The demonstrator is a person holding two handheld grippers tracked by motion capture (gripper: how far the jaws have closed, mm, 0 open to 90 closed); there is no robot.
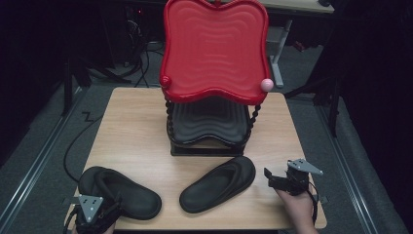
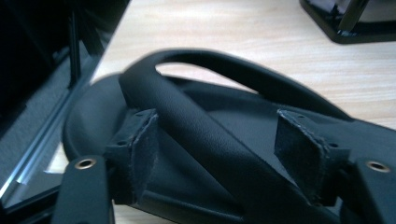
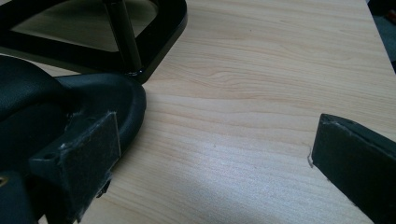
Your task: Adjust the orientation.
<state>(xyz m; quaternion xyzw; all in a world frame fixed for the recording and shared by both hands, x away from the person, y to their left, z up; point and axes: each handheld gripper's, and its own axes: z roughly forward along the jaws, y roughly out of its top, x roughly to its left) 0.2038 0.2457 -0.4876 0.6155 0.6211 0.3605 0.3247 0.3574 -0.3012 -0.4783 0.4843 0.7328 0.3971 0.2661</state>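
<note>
I see the wooden table (image 1: 131,126) under both of my tongs, with the two-tier stand ahead of them at its far middle: a red wavy tray (image 1: 214,48) on top, a dark tray (image 1: 207,122) below, on a black base frame (image 3: 154,42) that lies ahead and to the left of my right gripper (image 3: 210,154). A pink ball (image 1: 266,84) sits at the red tray's front right corner.

Two black slippers lie on the near side. The left slipper (image 2: 196,140) is right at my left gripper (image 2: 219,144), whose jaws stand wide apart on either side of its strap (image 2: 205,140) without touching it. The right slipper (image 1: 219,184) lies just left of my right gripper; its rim is beside that gripper's left jaw. Those jaws are wide open over bare wood.
</note>
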